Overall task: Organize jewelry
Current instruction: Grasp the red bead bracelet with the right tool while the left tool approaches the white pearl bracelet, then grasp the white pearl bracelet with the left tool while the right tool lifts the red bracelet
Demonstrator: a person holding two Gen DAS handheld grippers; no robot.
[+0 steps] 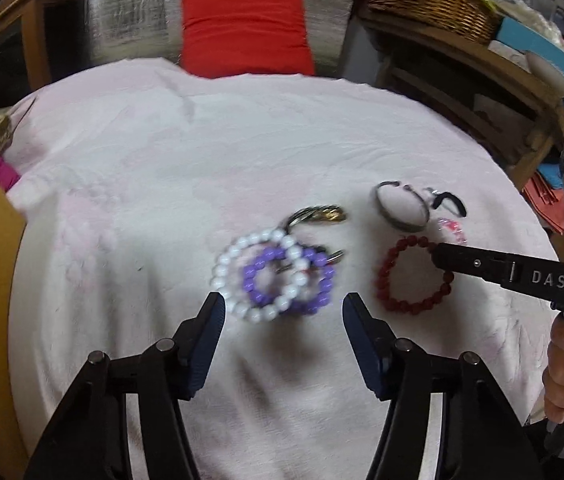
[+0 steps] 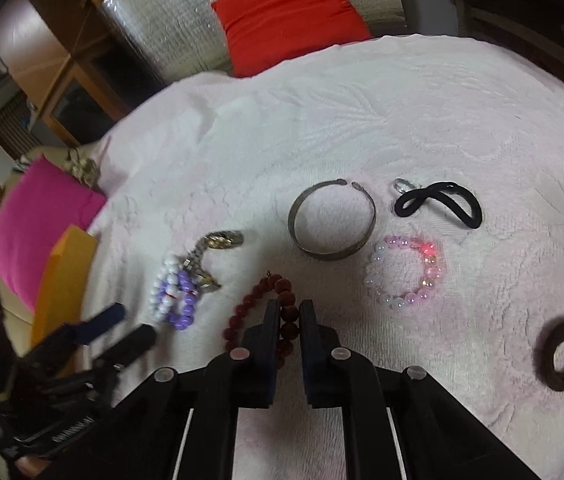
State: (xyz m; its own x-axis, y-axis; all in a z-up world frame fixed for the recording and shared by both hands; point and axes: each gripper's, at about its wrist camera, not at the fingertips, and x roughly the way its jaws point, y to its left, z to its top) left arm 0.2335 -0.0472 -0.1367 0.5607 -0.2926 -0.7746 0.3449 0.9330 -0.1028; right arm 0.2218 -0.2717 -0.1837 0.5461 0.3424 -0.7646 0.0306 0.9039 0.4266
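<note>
Red beads are sitting pinched between the right gripper (image 2: 286,310) pads: its jaws are nearly pressed together on one side of the red bracelet (image 2: 260,312), the rest of the loop lying on the white cloth (image 2: 461,128). The left gripper (image 1: 283,307) is hanging with jaws spread and nothing between them, just short of the white bracelet (image 1: 260,276) and purple bracelet (image 1: 287,280), which are overlapping and tangled with a gold-and-steel watch (image 1: 315,216). Going further out: a metal cuff (image 2: 331,222) is lying open-ended, a pale pink bracelet (image 2: 407,272) just beside it with a red glow on one bead, a black hair tie (image 2: 439,204) and a small silver ring (image 2: 401,185) behind those, and a dark ring (image 2: 563,354) well apart on the right side. A red cushion (image 2: 287,16) is leaning at the far edge. Risks, as I'm judging it: the pinch is catching only a bead or two, so round beads could be rolling out of the pads on lift; the elastic could be stretching and snapping back. On the left side, closing on the overlapped pair is likely dragging both bracelets plus the watch together. Writing: "DAS" is reading clearly on the right gripper's finger in the left view; lettering on the left gripper's body is too blurred to read.
</note>
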